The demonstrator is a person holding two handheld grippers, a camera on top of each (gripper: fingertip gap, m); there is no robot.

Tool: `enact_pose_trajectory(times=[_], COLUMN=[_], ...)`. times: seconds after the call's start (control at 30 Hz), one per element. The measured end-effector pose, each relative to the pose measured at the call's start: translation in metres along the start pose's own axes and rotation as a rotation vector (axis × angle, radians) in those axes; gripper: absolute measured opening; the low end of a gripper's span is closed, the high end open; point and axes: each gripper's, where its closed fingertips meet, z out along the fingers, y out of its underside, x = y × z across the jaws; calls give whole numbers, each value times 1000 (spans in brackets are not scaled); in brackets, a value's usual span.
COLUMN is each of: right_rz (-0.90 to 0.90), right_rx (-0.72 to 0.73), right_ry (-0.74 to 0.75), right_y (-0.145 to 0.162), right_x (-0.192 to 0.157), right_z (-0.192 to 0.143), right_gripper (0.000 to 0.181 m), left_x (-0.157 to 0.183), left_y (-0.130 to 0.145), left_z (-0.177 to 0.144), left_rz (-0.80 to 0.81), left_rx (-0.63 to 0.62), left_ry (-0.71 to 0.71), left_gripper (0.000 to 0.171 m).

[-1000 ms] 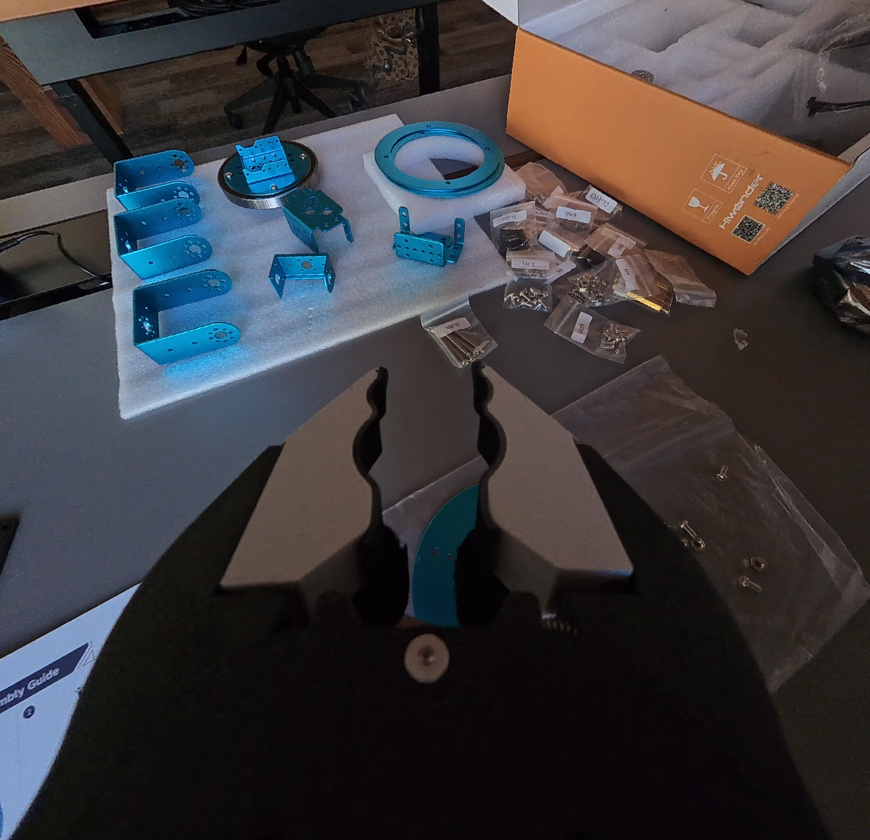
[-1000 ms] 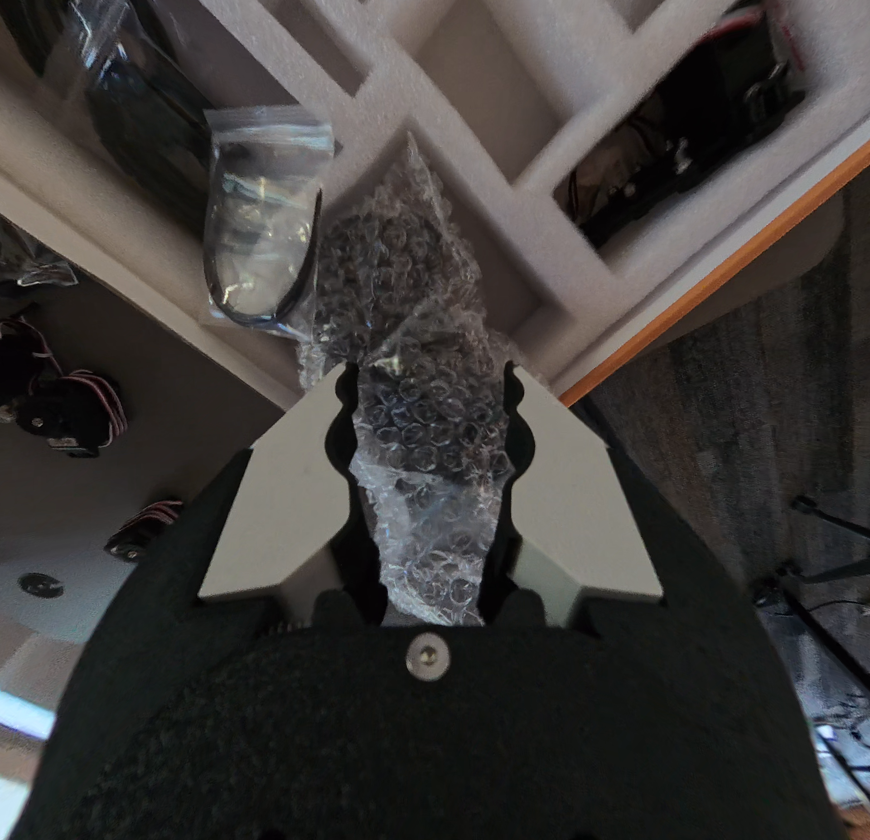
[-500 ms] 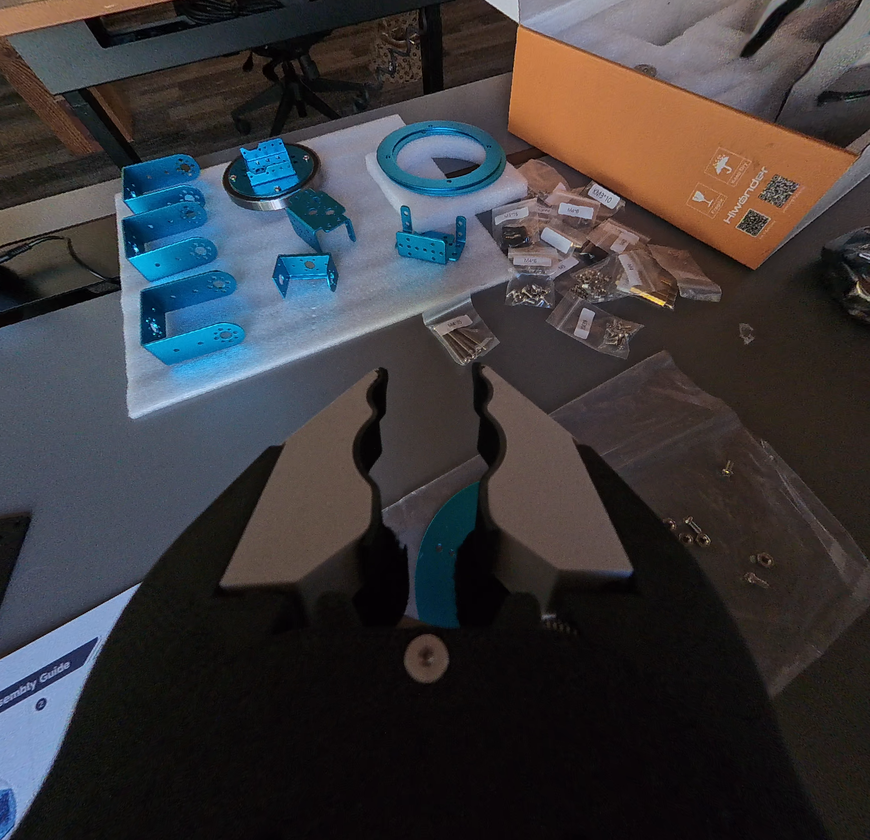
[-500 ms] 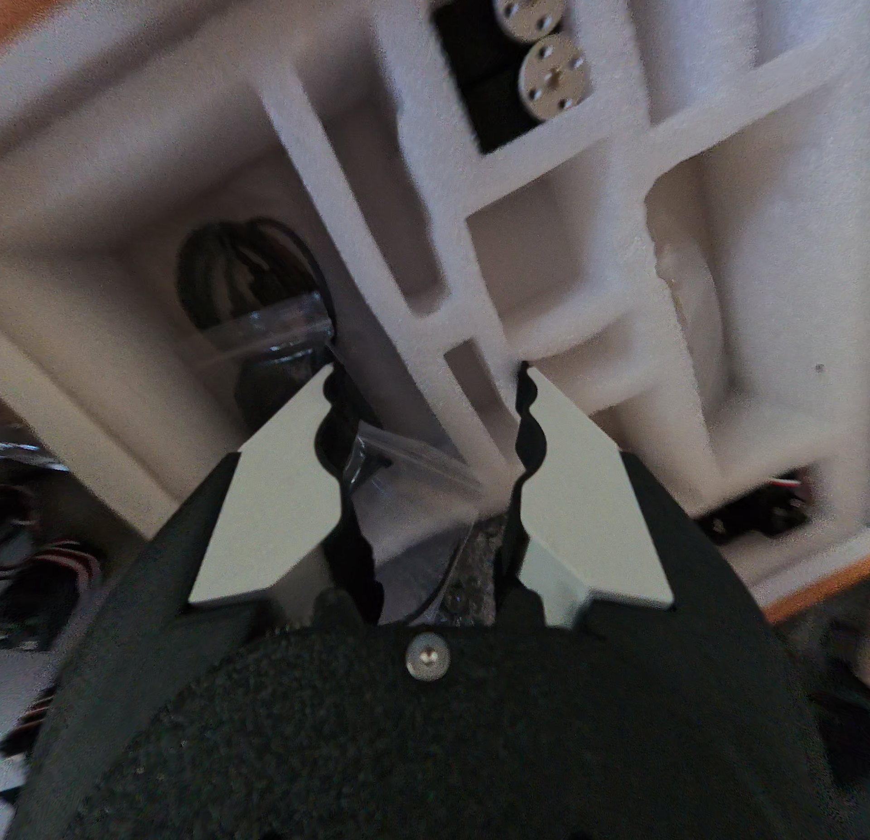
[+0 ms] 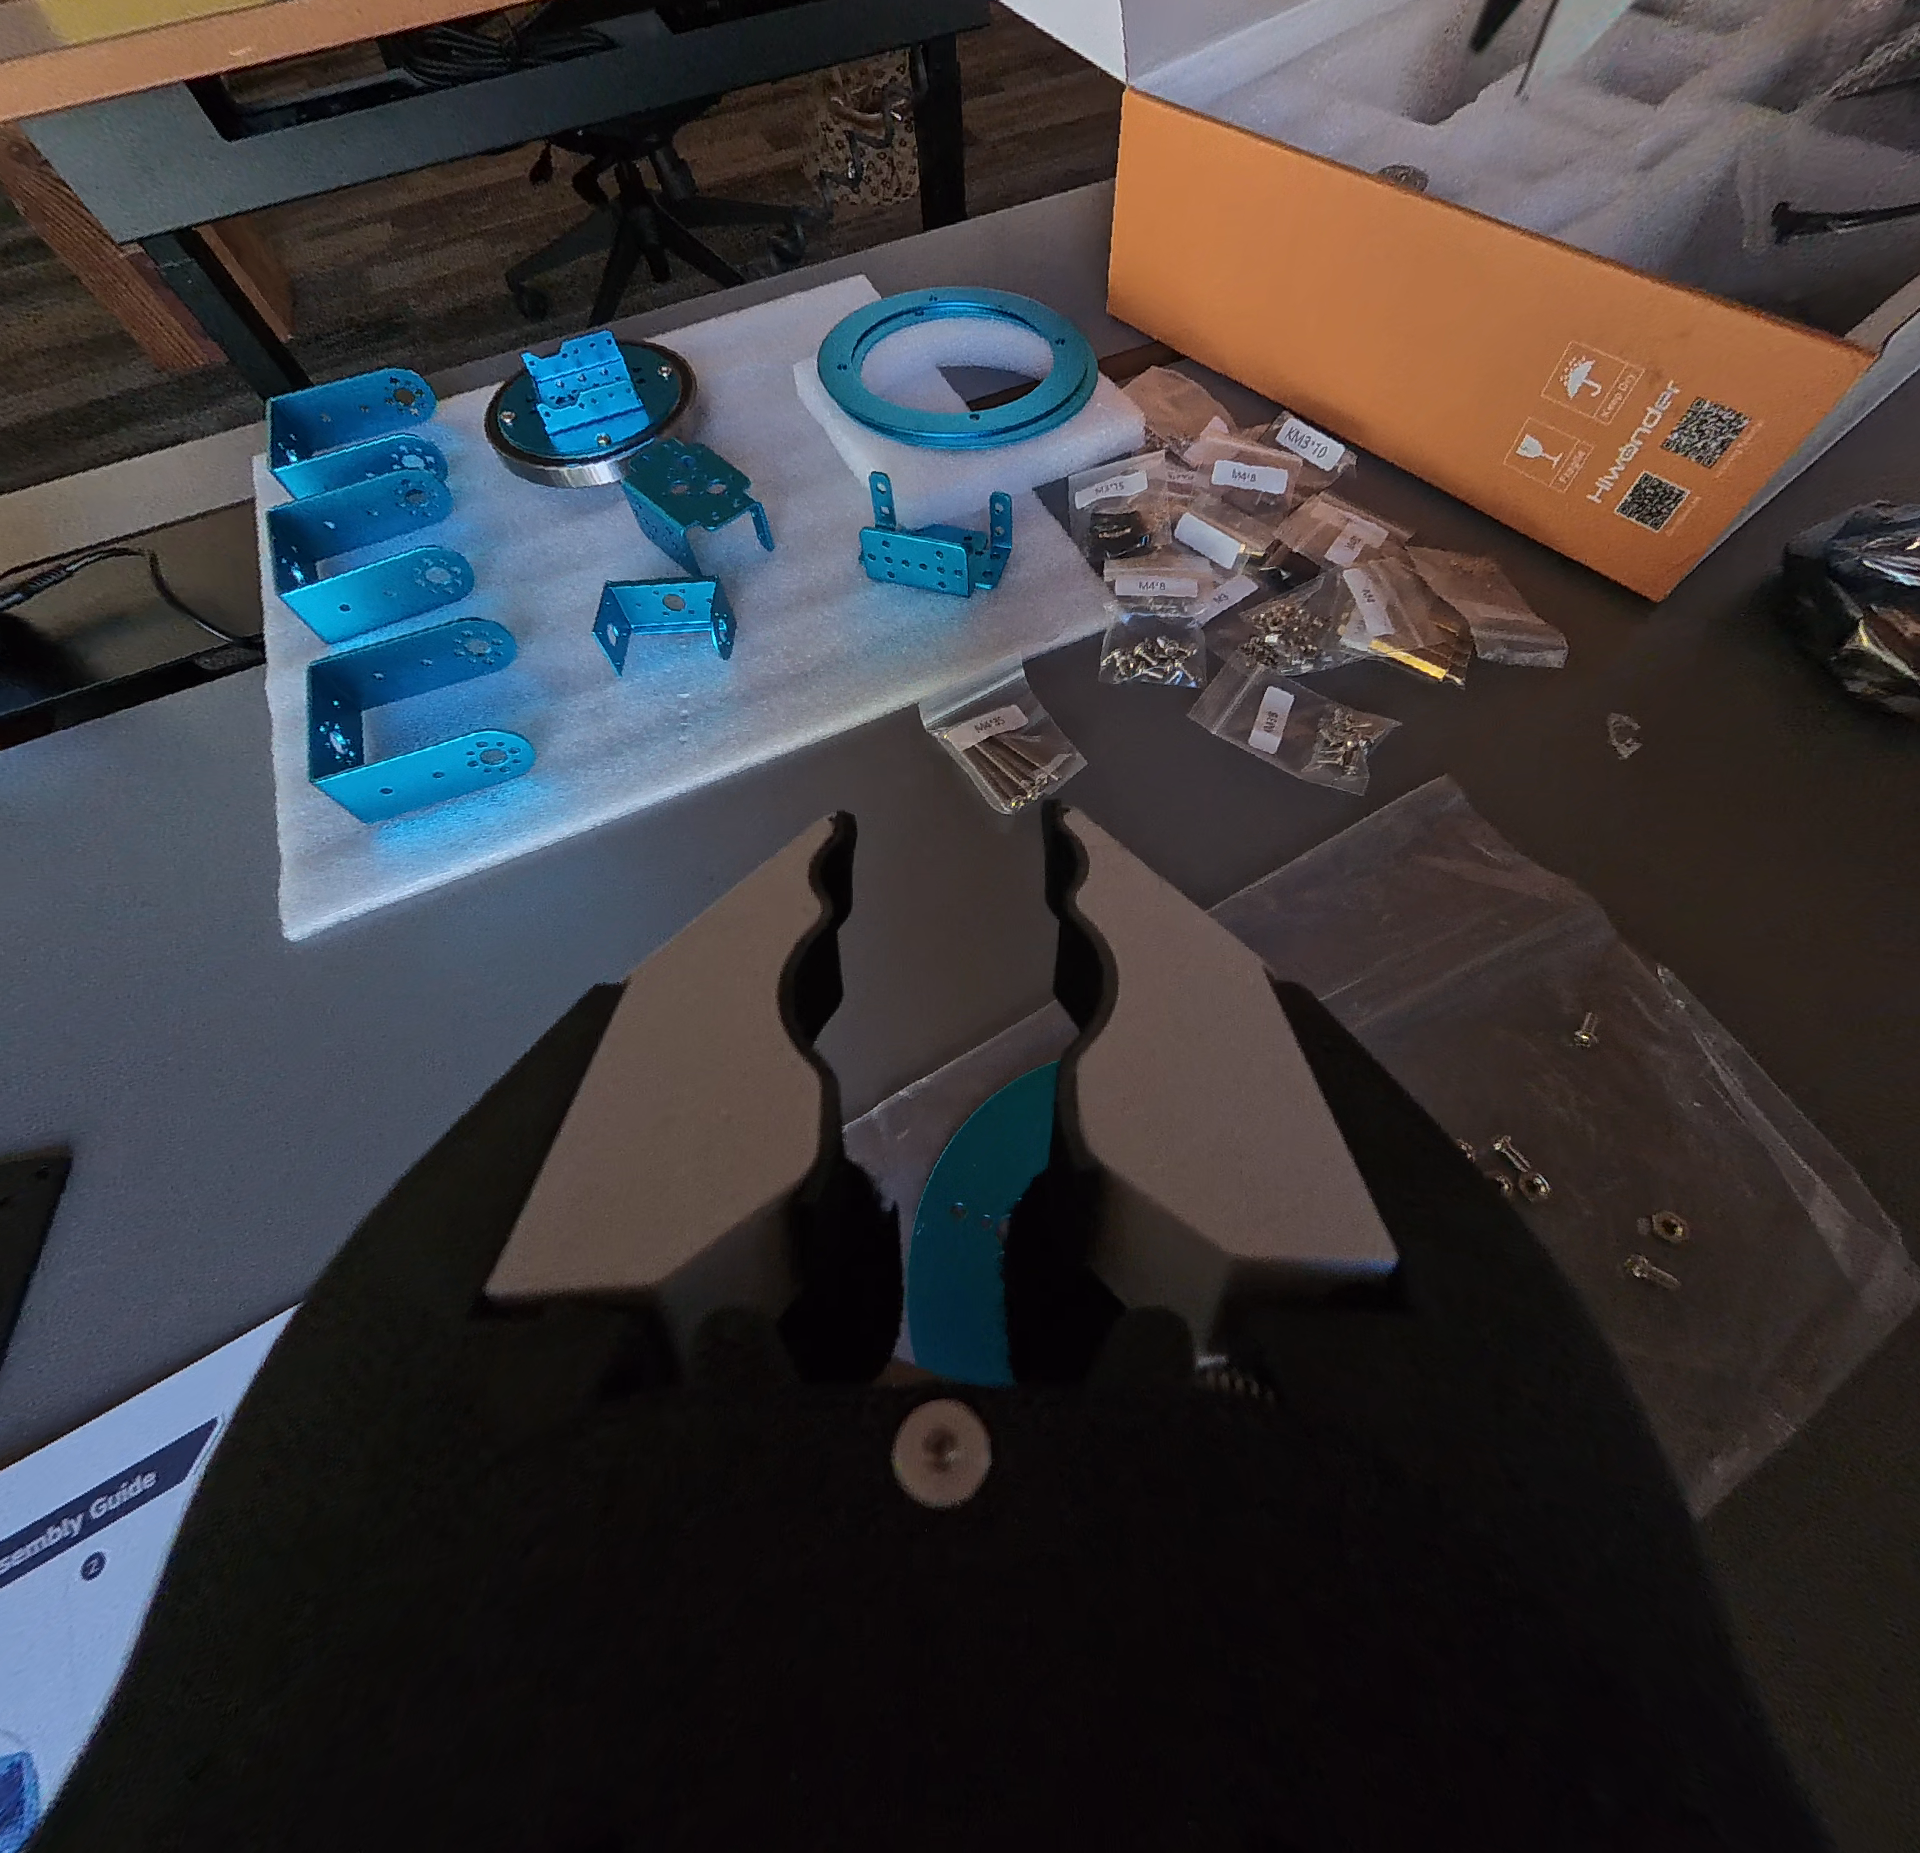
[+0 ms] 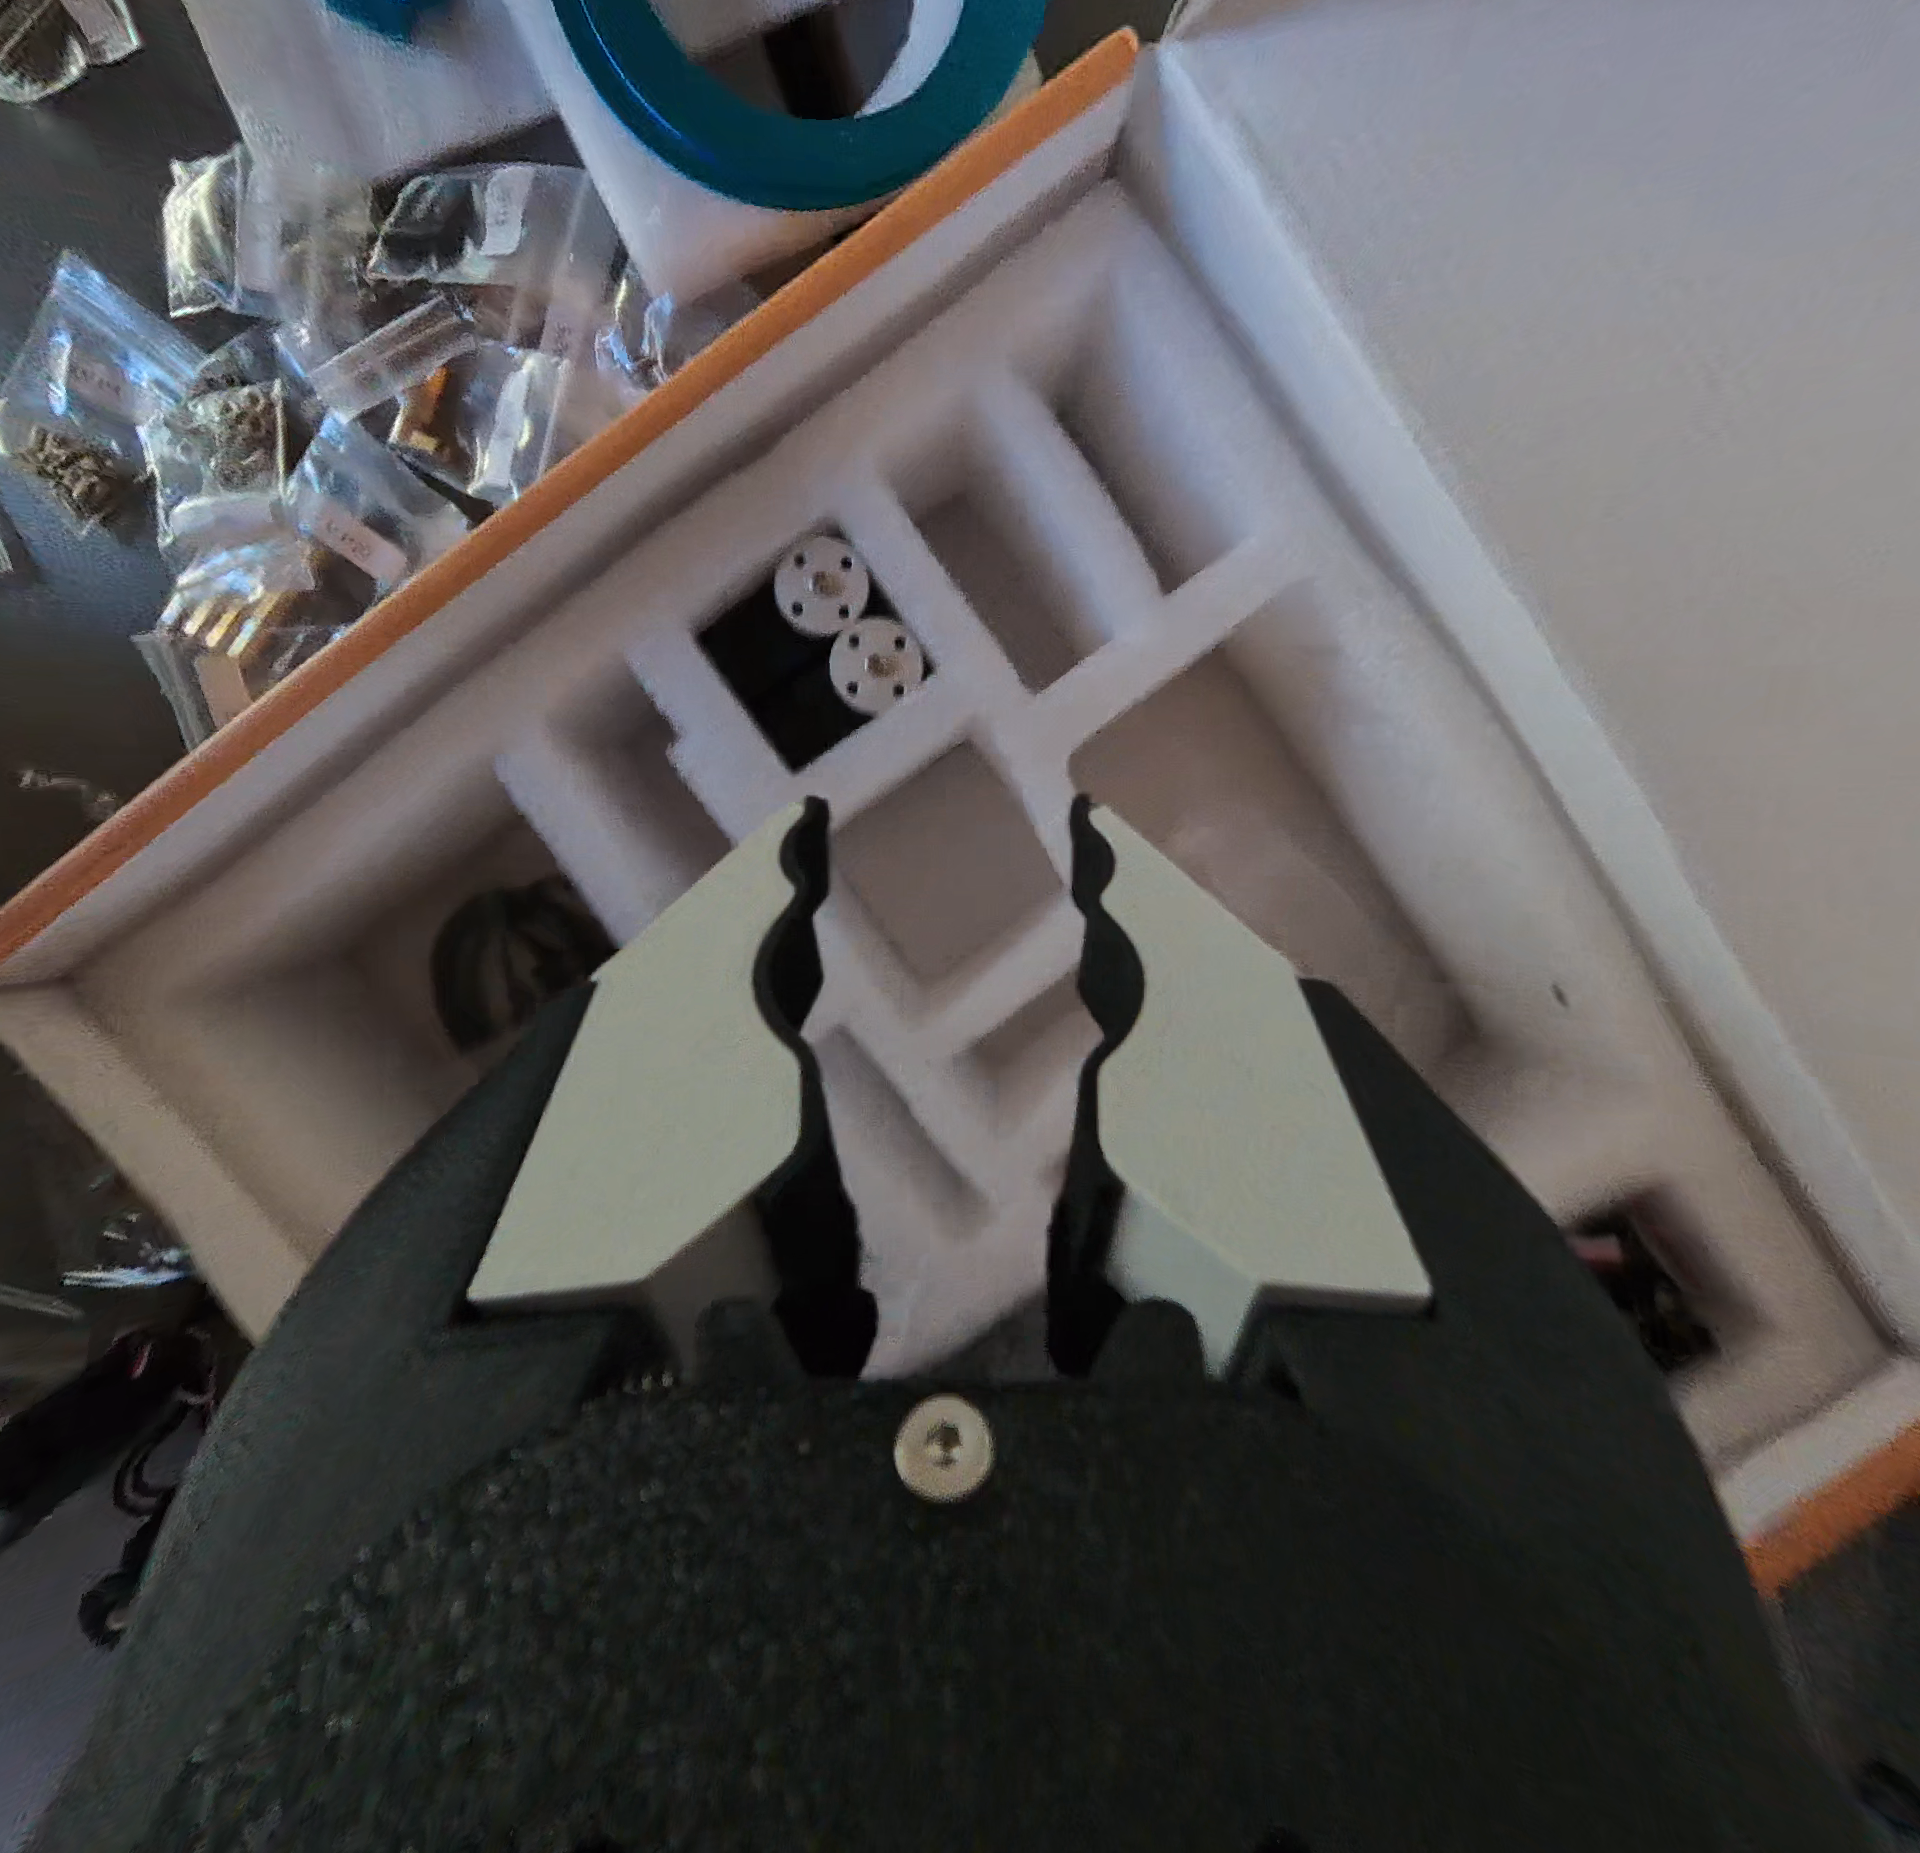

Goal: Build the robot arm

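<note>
My right gripper (image 6: 943,816) hangs released over the foam tray (image 6: 1226,577); the motors (image 6: 852,629) lie just beyond, far-left. My left gripper (image 5: 940,827) is released, empty.

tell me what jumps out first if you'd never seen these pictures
The bright blue metal brackets laid out on a white foam sheet, with a blue ring beside them, catch the eye first. To their right stands an open orange box; the right gripper hangs open above its white foam insert, near two round white discs. The left gripper, also open, hovers over a blue curved plate.
</note>
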Motion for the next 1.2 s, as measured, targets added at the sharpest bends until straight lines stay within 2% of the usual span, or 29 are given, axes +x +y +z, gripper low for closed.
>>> enact_pose_trajectory(times=[0.03,0.1,0.17,0.23,0.43,0.57,0.77,0.87,0.97,1.03,1.13,1.2], right_rz=[-3,32,77,61,4,-5,-48,-91,-95,-138,-180,-198], right_rx=[13,87,112,33,-94,-97,-123,-105,-66,-43,-12,-28], right_ry=[-27,-25,-90,-126,-76,-82,-15,57,57,61,11,34], right_y=[-8,-30,-46,-44,-35,-35,-35,-39,-38,-30,-17,-11], right_x=[1,13,15,13,19,20,22,23,7,-9,-36,-40], right_z=[9,21,33,50,78,78,77,62,26,6,2,7], right_gripper=[53,45,42,44,33,29,29,34,39,36,31,32], left_x=[0,-1,-2,-3,-6,-6,-5,-6,-7,-8,-4,0], left_y=[0,1,1,1,1,0,-1,-2,-2,-2,-3,-4], left_z=[0,1,1,0,-2,-3,-5,-6,-7,-8,-8,-8], left_rz=[-2,-5,-9,-10,-3,-2,1,3,-2,-1,10,23], left_rx=[-2,-5,-5,-1,-2,3,7,11,15,17,14,18], left_ry=[1,-1,-3,-5,-18,-18,-17,-19,-24,-24,-15,-11], left_gripper=[36,36,36,36,36,36,36,36,36,36,36,36])
